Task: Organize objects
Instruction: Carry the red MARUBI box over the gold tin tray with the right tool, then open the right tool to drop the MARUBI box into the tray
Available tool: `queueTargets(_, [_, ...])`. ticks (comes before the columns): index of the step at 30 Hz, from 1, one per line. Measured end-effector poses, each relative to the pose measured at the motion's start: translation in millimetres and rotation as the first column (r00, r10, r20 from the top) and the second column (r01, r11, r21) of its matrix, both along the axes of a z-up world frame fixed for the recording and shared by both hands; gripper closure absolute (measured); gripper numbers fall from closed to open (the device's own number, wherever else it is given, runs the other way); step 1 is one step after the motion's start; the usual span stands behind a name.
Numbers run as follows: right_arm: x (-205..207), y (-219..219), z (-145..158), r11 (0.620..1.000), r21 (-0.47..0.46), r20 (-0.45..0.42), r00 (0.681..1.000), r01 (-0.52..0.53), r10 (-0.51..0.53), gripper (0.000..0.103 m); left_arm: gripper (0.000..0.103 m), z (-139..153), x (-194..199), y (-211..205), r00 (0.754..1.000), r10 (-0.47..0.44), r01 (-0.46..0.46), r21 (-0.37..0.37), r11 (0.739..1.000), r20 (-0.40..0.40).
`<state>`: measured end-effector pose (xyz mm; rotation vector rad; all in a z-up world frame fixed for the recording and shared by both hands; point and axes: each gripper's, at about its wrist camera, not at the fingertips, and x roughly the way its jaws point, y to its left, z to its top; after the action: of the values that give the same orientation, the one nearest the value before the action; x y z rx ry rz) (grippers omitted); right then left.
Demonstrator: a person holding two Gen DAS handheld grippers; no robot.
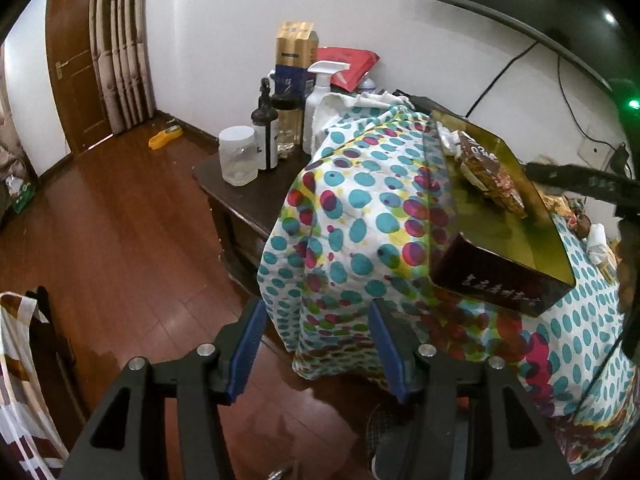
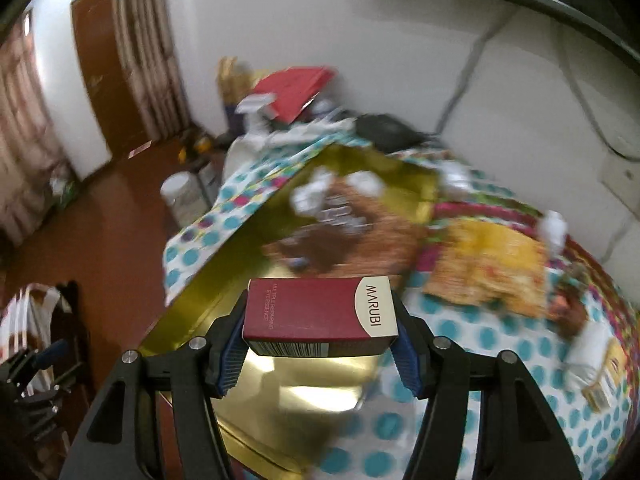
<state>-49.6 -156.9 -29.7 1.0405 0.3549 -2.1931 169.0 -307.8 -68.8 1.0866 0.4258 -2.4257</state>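
Observation:
My right gripper (image 2: 320, 328) is shut on a dark red MARUBI carton (image 2: 316, 314), held sideways above the near end of a gold-lined box (image 2: 256, 240). The box lies on a table with a dotted cloth (image 2: 460, 332) and holds a brown snack packet (image 2: 348, 228) and white wrappers. In the left wrist view the same box (image 1: 508, 236) sits at the table's near edge, with the packet (image 1: 488, 176) inside. My left gripper (image 1: 316, 340) is open and empty, low beside the cloth's hanging corner (image 1: 340, 240).
A dark side cabinet (image 1: 236, 192) carries a plastic jar (image 1: 238, 156), a black bottle (image 1: 265, 124) and a white spray bottle (image 1: 320, 92). A yellow packet (image 2: 488, 268) and small items lie on the cloth right of the box. Wooden floor (image 1: 120, 240) lies left.

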Motion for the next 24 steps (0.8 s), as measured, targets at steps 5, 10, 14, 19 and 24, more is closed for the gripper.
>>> queueTargets(5, [1.6,-37.5,-26.0,0.996,0.081,0.07,0.997,-0.023,0.018,0.043,0.048,-5.9,2.0,-12.4,1.0,0.023,-0.023,0.078,0.997,-0.008])
queueTargets(10, [-6.4,-48.6,-35.5,0.995,0.102,0.106,0.994,0.002,-0.012,0.043,0.048,-8.0,2.6,-15.7,0.999,0.036,-0.035,0.097,0.995,-0.009])
queueTargets(14, [-16.2,-54.9,-44.1,0.994,0.11,0.164,0.986,-0.001,-0.018,0.041,0.048,-11.7,0.7,-15.6,0.999,0.033,-0.034,0.099,0.995,0.005])
queueTargets(19, [-8.9,-47.0,-39.8,0.996,0.088,0.128,0.992,-0.026,0.014,0.03,0.048,-16.8,-2.5,-13.5,0.999,0.032,-0.034,0.089,0.995,0.025])
queueTargets(24, [2.1,-4.3,-11.7,0.999,-0.048,0.067,0.998,-0.02,0.023,0.028,0.048,-17.3,-3.7,-11.1,0.999,0.029,-0.031,0.065,0.997,0.029])
